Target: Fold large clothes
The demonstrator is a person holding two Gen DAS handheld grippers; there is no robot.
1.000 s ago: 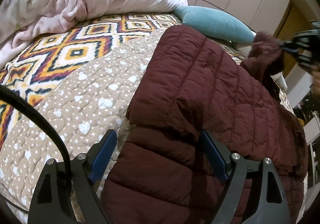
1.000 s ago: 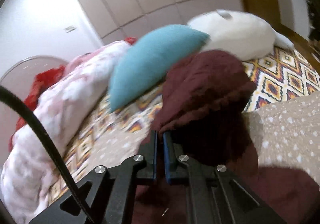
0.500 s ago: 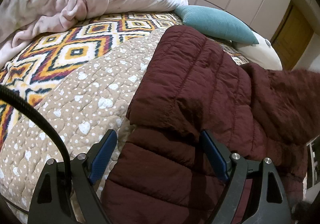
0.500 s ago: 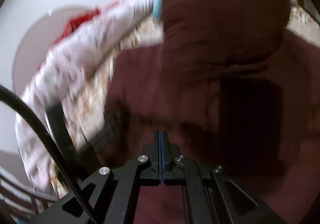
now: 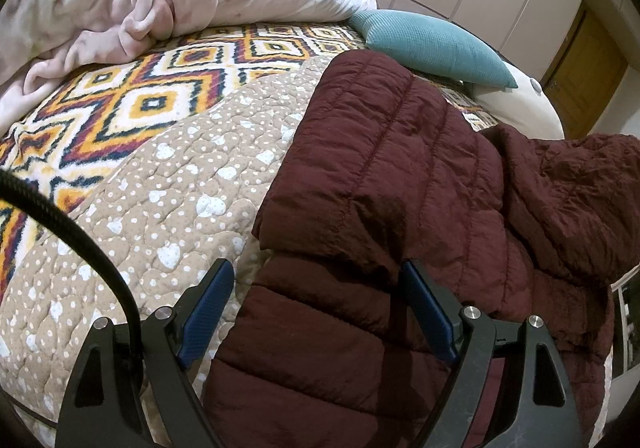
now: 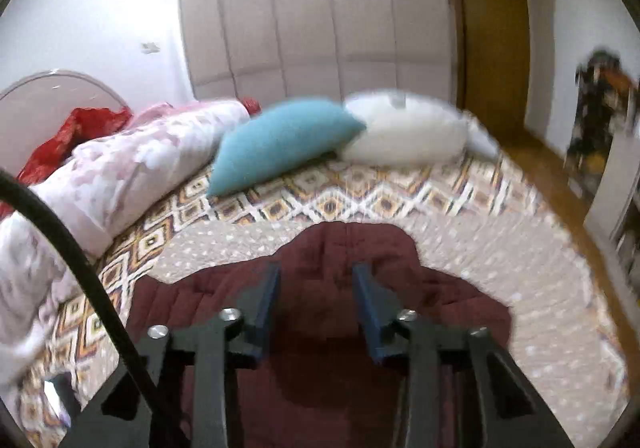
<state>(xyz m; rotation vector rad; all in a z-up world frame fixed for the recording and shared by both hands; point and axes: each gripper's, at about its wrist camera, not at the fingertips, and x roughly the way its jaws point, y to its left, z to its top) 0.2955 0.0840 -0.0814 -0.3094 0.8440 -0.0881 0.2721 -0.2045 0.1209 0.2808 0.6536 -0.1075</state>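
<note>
Maroon jacket [image 5: 400, 175] beneath both grippers' parted jaws; ungripped.

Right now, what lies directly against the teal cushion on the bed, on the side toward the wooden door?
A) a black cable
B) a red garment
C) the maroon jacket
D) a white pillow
D: in the right wrist view the white pillow touches the teal cushion on its door side, while the maroon jacket lies nearer the camera, apart from both.

black claw [image 5: 316, 304] — blue pads, silver screws
</note>
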